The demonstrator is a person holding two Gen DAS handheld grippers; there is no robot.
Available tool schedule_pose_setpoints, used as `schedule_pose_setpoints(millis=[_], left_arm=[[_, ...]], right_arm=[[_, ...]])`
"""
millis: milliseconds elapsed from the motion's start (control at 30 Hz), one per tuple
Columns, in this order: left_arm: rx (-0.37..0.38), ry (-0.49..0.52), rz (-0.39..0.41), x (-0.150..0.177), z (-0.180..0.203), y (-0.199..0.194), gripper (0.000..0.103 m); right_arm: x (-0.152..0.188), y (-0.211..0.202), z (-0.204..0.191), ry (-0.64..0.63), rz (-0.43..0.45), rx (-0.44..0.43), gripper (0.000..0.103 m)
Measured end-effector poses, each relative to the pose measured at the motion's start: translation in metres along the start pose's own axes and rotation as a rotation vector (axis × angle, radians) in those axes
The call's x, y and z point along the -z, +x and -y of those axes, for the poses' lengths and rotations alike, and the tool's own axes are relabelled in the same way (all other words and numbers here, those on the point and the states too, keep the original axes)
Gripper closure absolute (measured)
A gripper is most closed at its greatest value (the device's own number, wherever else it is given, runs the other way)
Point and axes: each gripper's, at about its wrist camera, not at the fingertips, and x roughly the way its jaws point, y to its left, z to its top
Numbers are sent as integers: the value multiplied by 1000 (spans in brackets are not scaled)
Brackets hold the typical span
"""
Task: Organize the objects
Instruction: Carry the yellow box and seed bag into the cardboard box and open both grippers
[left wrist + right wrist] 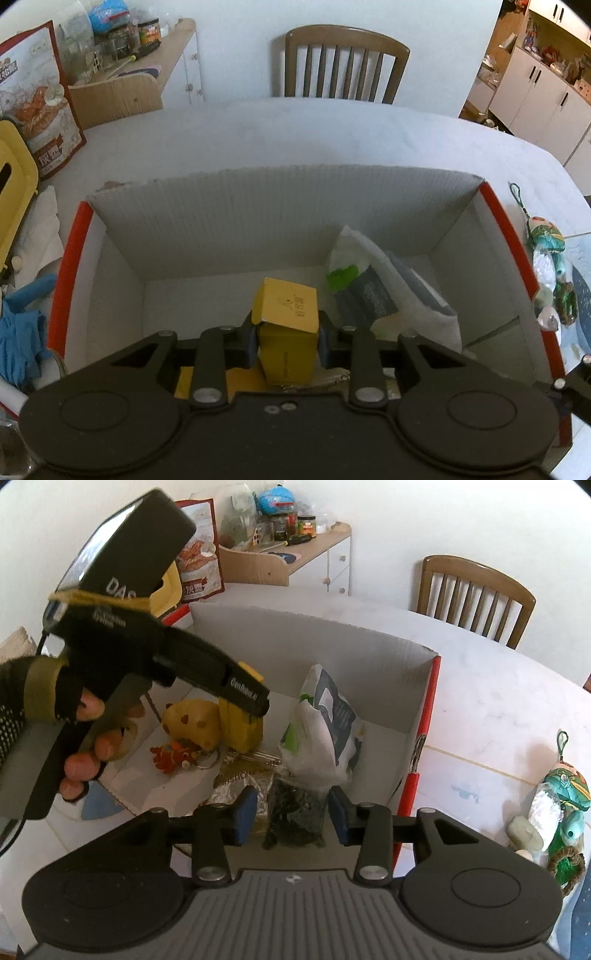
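Observation:
An open cardboard box with red edges stands on the white table. My left gripper is down inside it, shut on a small yellow carton held upright. The right wrist view shows that gripper in a gloved hand, with the yellow carton at its tip. My right gripper is open over the box's near side, above a dark packet. Also in the box are a white-and-grey bag, a yellow cheese-shaped toy, an orange toy keyring and a foil packet.
Green and white charms lie on the table right of the box. Left of the box are a yellow container, a snack bag and blue cloth. A wooden chair stands at the far side.

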Motion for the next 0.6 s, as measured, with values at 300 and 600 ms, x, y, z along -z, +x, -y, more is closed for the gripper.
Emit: schedule_pose_setpoints(millis=[300,600], left_arm=[[8,-6,1,1,0,-5,68],[11,-13,51,8,4,-27,44]], right_arm=[[4,-13,2,30,27,-28,52],[4,-39,11,78,74,-40,51]])
